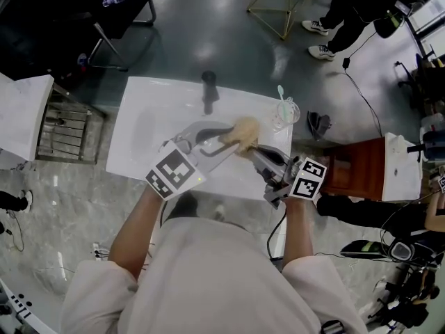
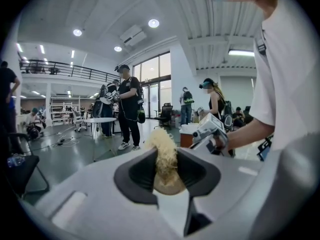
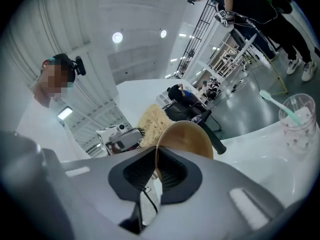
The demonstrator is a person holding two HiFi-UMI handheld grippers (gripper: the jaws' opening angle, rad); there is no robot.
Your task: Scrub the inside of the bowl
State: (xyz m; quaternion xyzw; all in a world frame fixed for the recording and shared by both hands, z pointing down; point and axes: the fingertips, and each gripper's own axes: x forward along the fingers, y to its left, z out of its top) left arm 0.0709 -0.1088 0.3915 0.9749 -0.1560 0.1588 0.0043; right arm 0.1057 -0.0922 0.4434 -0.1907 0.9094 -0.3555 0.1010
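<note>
Right claw [image 3: 157, 173] clamps the bowl [image 3: 190, 140] by its thin rim, above the tabletop [image 1: 149, 113]. The bowl looks light, stiff and probably slippery. Left claw [image 2: 167, 173] squeezes the soft scrubber [image 2: 163, 151] close by.

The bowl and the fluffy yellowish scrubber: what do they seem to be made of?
The bowl looks like wood or bamboo: an even tan-brown with a smooth, matte surface and a thin rim, though tinted plastic can't be excluded. The scrubber looks like plant fibre, perhaps loofah: a pale straw-coloured tangle of coarse, dry strands; it could also be synthetic.
</note>
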